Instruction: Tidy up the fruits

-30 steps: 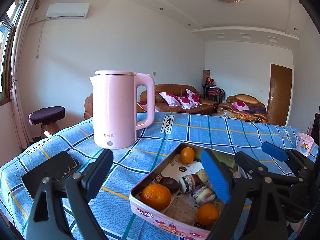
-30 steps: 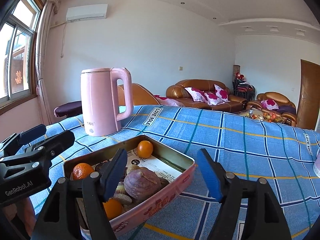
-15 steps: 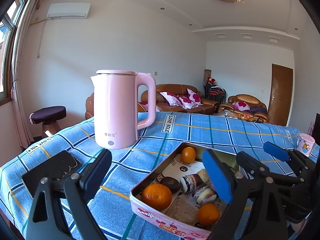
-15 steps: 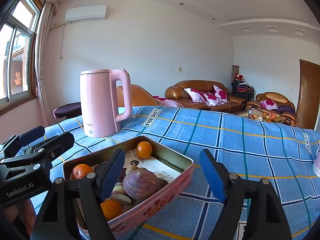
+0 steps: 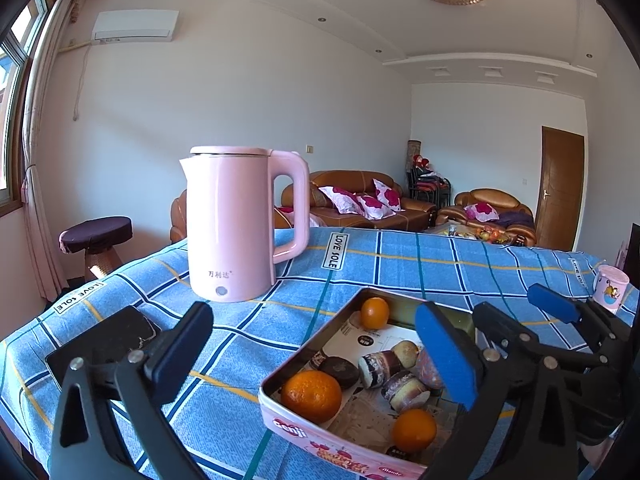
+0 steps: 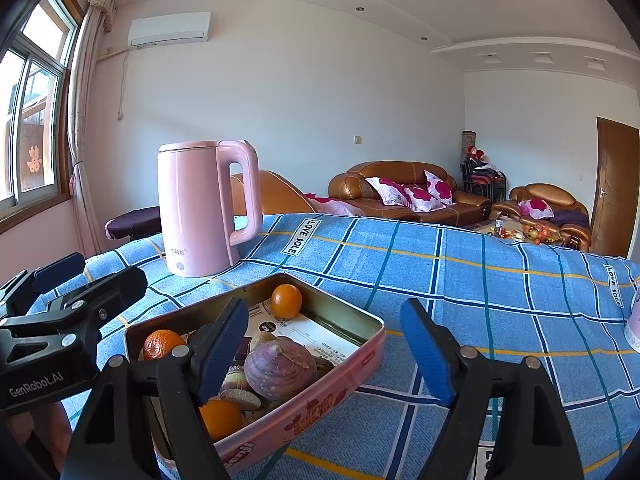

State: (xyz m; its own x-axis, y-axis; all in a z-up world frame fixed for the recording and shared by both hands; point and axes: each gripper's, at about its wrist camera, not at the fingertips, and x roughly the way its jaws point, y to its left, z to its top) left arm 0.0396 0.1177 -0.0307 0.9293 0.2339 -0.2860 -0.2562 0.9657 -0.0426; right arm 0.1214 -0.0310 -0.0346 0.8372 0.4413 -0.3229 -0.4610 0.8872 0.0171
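Left hand-held gripper (image 5: 316, 354) jaws have just been opening, now wide with nothing between; right hand-held gripper (image 6: 324, 350) also released and empty; oranges (image 5: 311, 395) sit in the tin (image 5: 340, 446) on the surface (image 5: 400, 264), so a pick looks next.

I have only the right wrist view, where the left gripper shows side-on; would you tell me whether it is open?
Observer: Yes, the left gripper is open. Its jaws have just been opening wider, and it grips nothing.
Operator: Thank you. Is anything lying near it that I cannot see?
Observer: A black phone lies flat on the tablecloth, left of that gripper and in front of the pink kettle.
Operator: And what is the pink sliver at my right edge?
Observer: It is a pink mug with a cartoon print, standing upright near the table's far right side.
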